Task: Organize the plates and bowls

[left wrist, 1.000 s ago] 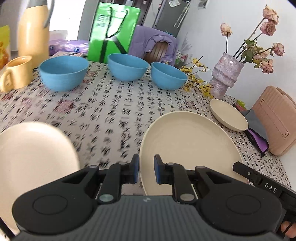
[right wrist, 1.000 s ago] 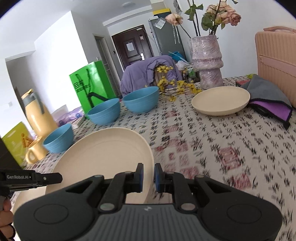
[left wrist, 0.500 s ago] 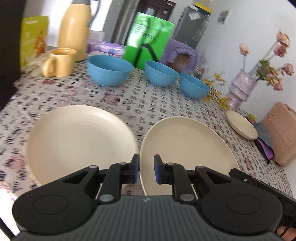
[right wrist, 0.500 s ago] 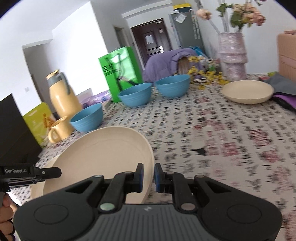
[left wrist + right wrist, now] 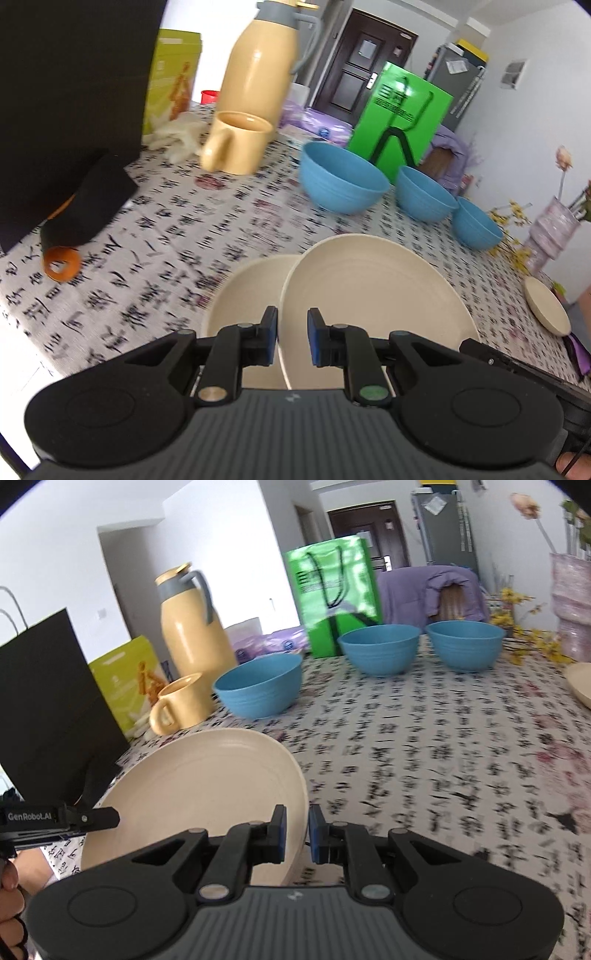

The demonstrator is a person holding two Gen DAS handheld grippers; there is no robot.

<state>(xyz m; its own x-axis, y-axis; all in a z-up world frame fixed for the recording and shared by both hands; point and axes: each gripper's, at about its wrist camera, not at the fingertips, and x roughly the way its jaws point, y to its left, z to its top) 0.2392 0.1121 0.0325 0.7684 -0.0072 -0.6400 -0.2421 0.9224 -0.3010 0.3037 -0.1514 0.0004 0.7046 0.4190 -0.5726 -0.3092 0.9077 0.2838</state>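
both grippers pinch one cream plate [image 5: 373, 291] by its near rim: left gripper [image 5: 291, 338] and right gripper [image 5: 296, 832], jaws closed on it. it hangs partly over a second plate [image 5: 245, 291] on the patterned table [image 5: 443, 760]. a tilt or uneven pull could make it slip. three blue bowls [image 5: 341, 184] sit far off, a yellow mug [image 5: 236, 147] far left.

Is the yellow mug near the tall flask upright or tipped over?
Upright. The yellow mug stands on its base on the tablecloth, its open rim facing up and handle at the side, beside the flask.
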